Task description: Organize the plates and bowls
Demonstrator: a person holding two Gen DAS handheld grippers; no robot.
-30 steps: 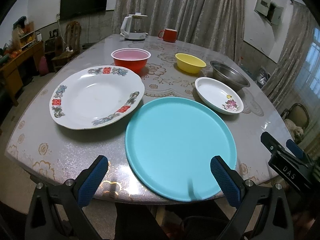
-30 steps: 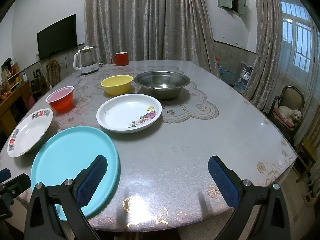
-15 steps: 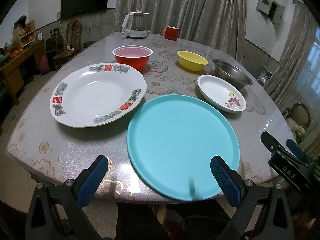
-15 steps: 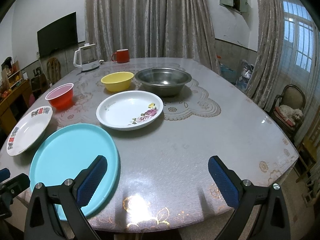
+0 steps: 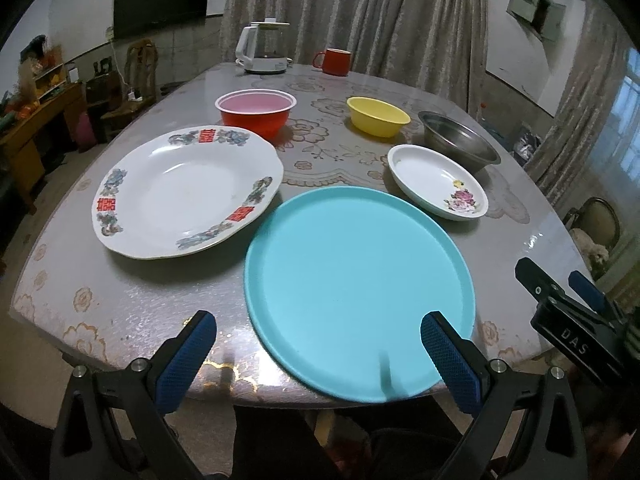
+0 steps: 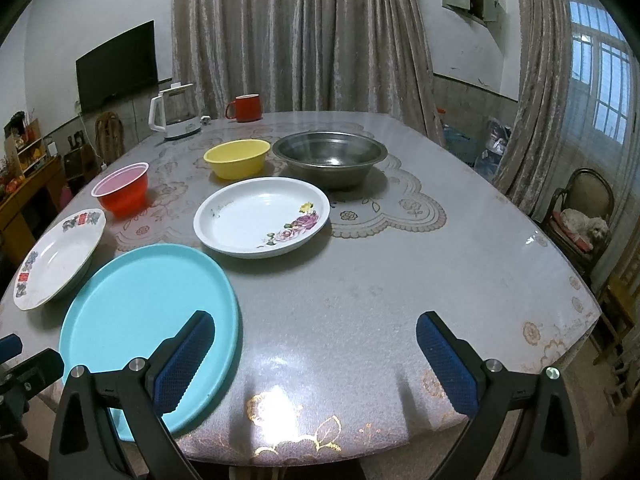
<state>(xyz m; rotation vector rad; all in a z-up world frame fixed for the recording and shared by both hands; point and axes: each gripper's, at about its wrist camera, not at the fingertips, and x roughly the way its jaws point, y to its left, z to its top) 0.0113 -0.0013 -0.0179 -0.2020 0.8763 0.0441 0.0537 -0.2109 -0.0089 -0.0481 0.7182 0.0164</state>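
Left wrist view — both claws [image 5: 318, 354] [image 6: 316, 354] wide, empty; turquoise plate [image 5: 356, 280] flat, rim-up

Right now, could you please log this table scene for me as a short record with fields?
surface: round table
plates: teal plate nearest; large patterned plate to its left; small floral plate beyond it
bowls: red bowl, yellow bowl, steel bowl
far edge: kettle, red mug
left gripper: jaws open, empty
right gripper: jaws open, empty
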